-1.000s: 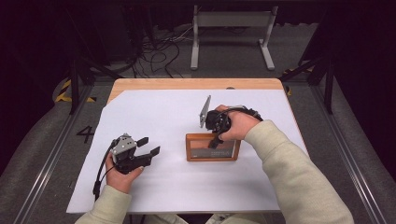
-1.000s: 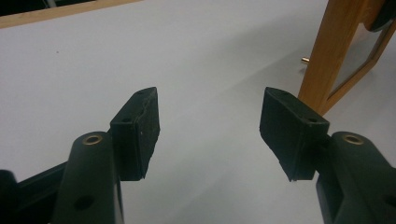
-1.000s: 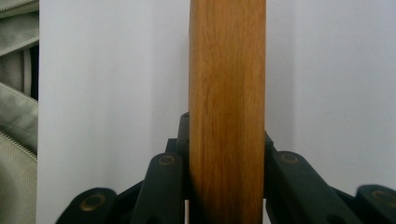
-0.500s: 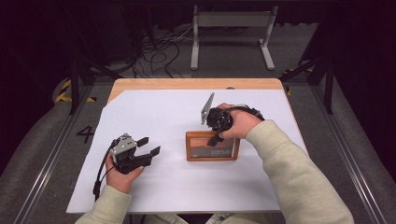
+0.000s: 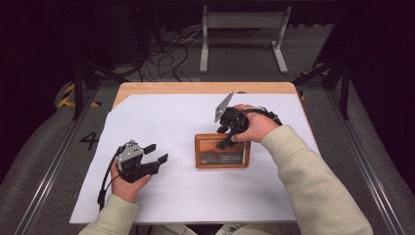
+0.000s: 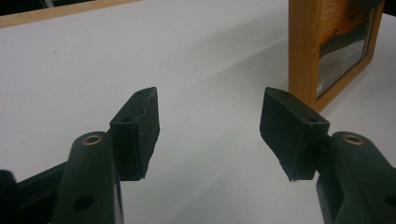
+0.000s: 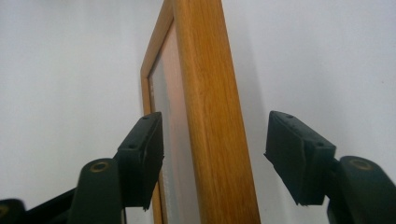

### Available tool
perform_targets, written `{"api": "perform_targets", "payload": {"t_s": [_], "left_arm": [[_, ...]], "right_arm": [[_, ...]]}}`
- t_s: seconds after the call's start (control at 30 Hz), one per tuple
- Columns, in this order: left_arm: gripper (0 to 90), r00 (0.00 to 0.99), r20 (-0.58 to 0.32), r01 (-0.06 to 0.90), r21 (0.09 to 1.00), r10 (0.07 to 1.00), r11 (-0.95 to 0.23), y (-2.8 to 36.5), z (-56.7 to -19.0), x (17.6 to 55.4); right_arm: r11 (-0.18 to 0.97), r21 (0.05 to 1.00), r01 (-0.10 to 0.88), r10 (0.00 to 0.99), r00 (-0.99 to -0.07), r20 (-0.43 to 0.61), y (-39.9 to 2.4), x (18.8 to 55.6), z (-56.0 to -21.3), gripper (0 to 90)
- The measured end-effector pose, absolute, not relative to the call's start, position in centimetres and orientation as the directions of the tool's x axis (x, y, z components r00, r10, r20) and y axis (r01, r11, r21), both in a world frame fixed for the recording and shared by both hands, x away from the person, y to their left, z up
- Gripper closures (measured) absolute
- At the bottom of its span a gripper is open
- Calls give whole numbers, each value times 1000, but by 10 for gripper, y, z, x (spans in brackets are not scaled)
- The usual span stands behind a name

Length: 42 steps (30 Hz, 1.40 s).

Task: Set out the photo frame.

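A wooden picture frame [image 5: 222,152] with an orange and grey picture stands near the middle of the white table top [image 5: 186,117]. My right gripper [image 5: 223,138] is open, and it comes down on the frame's top edge from behind. In the right gripper view the frame's rail [image 7: 210,116] runs up between the two fingers [image 7: 142,158], one on each side, with gaps. My left gripper [image 5: 157,152] rests open on the table to the left of the frame, pointing at it. In the left gripper view the frame [image 6: 327,51] stands beyond the right finger [image 6: 292,130], and nothing is between the jaws.
The white sheet covers a wooden table whose far edge [image 5: 205,88] shows as a bare strip. Beyond it on the floor are a metal stand [image 5: 242,29] and loose cables [image 5: 166,54]. Rails run along the floor on both sides.
The right hand has shifted only slightly at the frame's top edge. The left gripper and the frame have stayed put.
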<state>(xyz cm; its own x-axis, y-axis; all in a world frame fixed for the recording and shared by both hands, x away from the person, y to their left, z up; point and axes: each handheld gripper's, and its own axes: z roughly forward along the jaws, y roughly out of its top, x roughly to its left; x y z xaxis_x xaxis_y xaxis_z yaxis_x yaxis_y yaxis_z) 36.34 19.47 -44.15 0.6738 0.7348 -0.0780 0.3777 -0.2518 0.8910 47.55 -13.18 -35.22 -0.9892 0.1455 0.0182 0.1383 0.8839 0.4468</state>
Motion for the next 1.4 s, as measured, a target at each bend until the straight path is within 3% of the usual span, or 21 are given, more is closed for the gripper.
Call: {"api": "perform_targets", "payload": {"t_s": [0.43,0.77,1.4], "left_arm": [[371,677,-78,378,890,732,-254,196,-440,362],[361,670,-76,376,892,738,-249,196,-439,361],[391,670,-65,375,889,739,-262,199,-436,353]], "right_arm": [[765,607,215,326,-942,-77,-175,451,-322,172],[671,689,273,444,-892,-80,-216,424,-308,162],[529,803,272,570,-816,-99,-270,394,-311,158]]}}
